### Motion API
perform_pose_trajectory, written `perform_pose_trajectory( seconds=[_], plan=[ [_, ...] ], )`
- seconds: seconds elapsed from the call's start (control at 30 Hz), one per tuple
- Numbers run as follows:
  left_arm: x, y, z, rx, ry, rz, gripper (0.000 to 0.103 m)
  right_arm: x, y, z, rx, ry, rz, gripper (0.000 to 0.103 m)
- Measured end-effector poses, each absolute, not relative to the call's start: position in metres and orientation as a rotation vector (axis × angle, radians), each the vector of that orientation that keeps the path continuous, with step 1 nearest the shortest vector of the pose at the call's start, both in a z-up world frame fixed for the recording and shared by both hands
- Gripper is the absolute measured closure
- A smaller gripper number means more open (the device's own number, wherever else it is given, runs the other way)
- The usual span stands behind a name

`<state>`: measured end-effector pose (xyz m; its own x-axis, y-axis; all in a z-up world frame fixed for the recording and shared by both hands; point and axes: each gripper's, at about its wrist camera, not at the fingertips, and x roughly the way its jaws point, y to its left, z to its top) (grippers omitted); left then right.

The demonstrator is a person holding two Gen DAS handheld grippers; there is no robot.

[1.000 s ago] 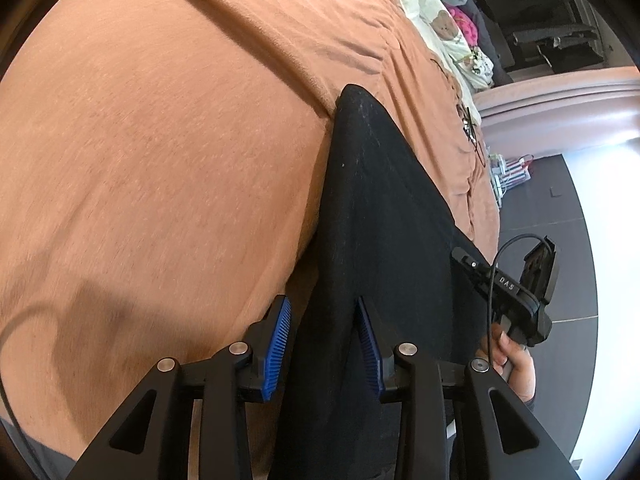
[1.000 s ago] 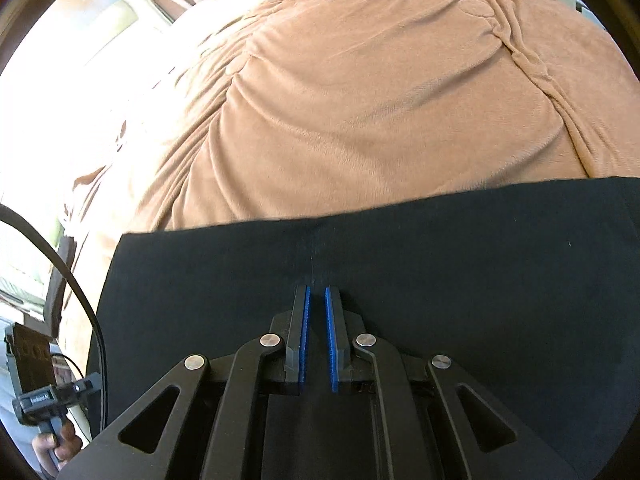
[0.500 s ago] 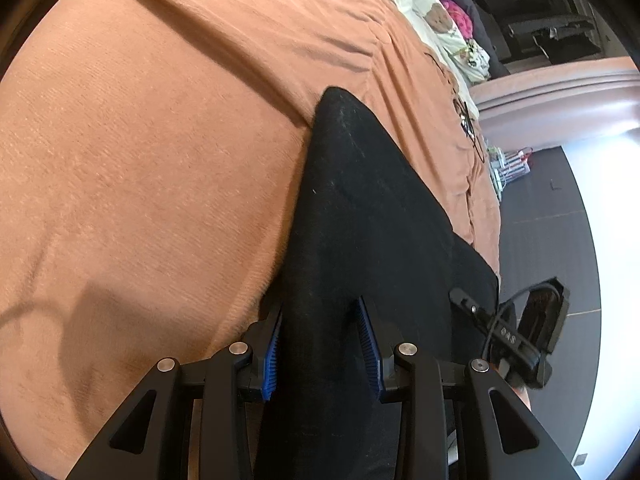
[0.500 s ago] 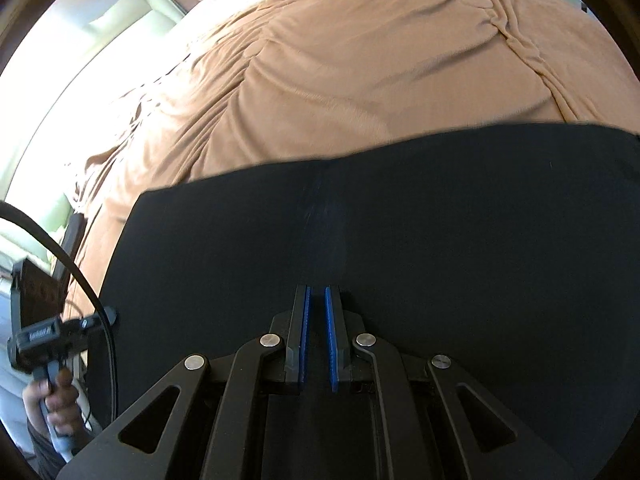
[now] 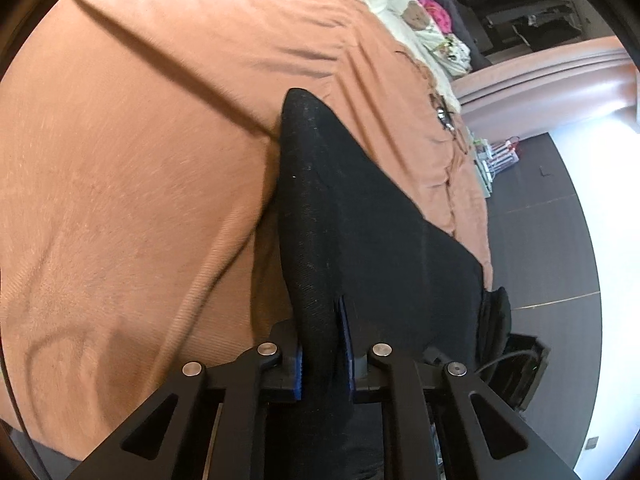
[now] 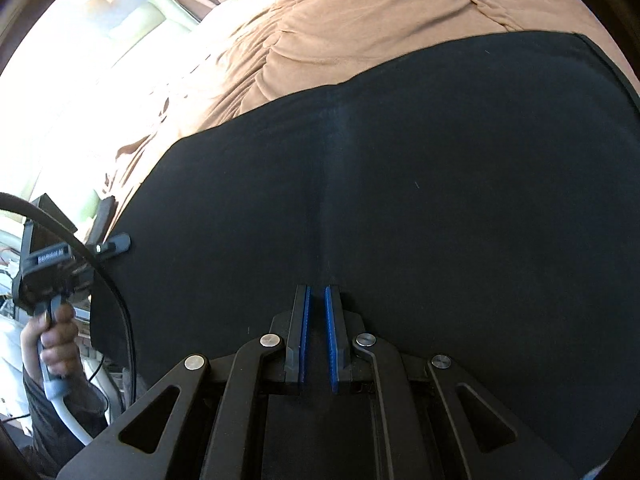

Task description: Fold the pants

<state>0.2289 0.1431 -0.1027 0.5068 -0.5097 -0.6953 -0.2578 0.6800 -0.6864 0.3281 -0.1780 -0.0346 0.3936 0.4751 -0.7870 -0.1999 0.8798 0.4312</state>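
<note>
Black pants [image 5: 360, 220] lie partly lifted over an orange-brown bedspread [image 5: 140, 160]. My left gripper [image 5: 320, 328] has its jaws closing on a raised fold at the pants' edge, and the blue pads [image 5: 345, 344] press the cloth from both sides. In the right wrist view the pants [image 6: 440, 200] spread wide as a taut sheet, with a crease running up from my right gripper [image 6: 317, 290], which is shut on the near edge. The left gripper [image 6: 48, 264] shows at the sheet's left corner, held by a hand [image 6: 52, 340].
The bedspread [image 6: 380, 20] is wrinkled towards the far side. Pale bedding and soft toys [image 5: 420, 12] lie at the head of the bed. A pink bed frame [image 5: 540, 76] and dark floor [image 5: 540, 240] are to the right. A bright window [image 6: 80, 60] is at the left.
The left jaws have narrowed onto the pants' fold and lifted it slightly. The right gripper has carried the black cloth further over the bedspread, so it fills more of its view.
</note>
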Motion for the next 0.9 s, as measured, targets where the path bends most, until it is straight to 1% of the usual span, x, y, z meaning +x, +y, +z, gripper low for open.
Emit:
perform_pose_trajectory(
  seconds=[0.17,0.2,0.23,0.67,0.9],
  plan=[
    [0.232,0.13,-0.076,-0.819,1.025,-0.213,0.088,0.308,-0.189,-0.037,0.283,1.1,0.458,0.099],
    [0.233,0.127,-0.072,-0.811,1.02,-0.22,0.092,0.304,-0.194,-0.037,0.295,1.098,0.463,0.099],
    [0.234,0.123,-0.066,-0.802,1.014,-0.229,0.093,0.302,-0.197,-0.037,0.305,1.097,0.465,0.099],
    [0.257,0.051,0.018,-0.652,0.924,-0.361,0.092,0.266,-0.272,-0.013,0.396,0.987,0.409,0.099],
    [0.266,0.011,0.042,-0.613,0.908,-0.435,0.092,0.245,-0.306,-0.001,0.429,0.925,0.377,0.098]
  ],
)
